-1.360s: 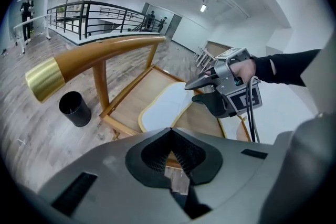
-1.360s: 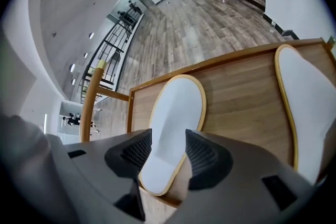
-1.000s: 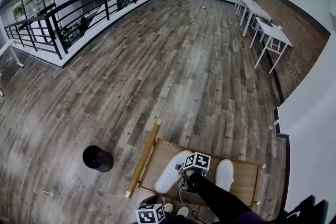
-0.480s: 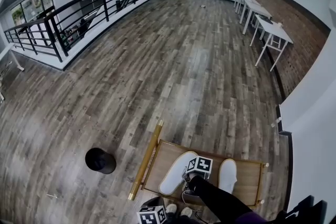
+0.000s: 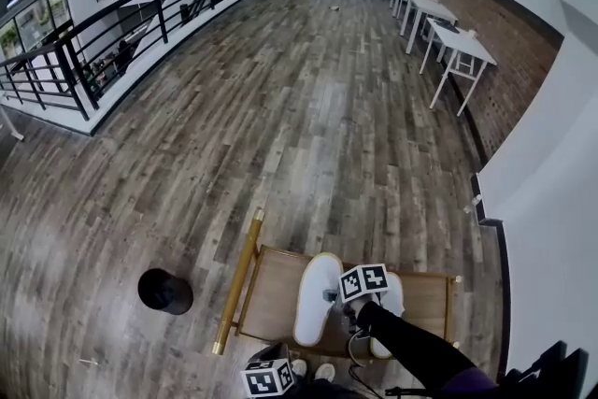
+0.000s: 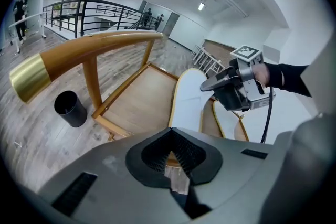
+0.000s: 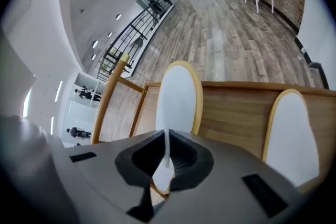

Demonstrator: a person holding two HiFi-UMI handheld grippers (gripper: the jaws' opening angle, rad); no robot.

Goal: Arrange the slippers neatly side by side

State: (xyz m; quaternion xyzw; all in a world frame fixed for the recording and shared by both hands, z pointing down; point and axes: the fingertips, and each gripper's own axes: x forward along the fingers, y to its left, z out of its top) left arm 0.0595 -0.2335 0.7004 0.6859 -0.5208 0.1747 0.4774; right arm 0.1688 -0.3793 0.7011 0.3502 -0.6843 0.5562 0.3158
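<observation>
Two white slippers with tan rims lie on a wooden seat (image 5: pixel 271 294). The left slipper (image 5: pixel 316 299) (image 7: pixel 178 97) (image 6: pixel 186 102) points straight away from me. The right slipper (image 5: pixel 396 294) (image 7: pixel 291 134) lies beside it, partly under my arm. My right gripper (image 5: pixel 348 302) (image 7: pixel 165 165) (image 6: pixel 231 89) has just been closing and is now shut on the thin heel edge of the left slipper. My left gripper (image 5: pixel 271 377) (image 6: pixel 176 173) hovers before the seat's near edge, jaws together, holding nothing.
The seat's golden-tipped wooden rail (image 5: pixel 235 280) (image 6: pixel 89 52) runs along its left side. A black bin (image 5: pixel 165 291) (image 6: pixel 70 108) stands on the plank floor to the left. White tables (image 5: pixel 448 42) line the brick wall far right; a black railing (image 5: pixel 112 23) runs far left.
The left slipper lay slanted before and now lies parallel to the right one. My right gripper has shifted right and up and closed on the slipper's heel edge. The left gripper stays low.
</observation>
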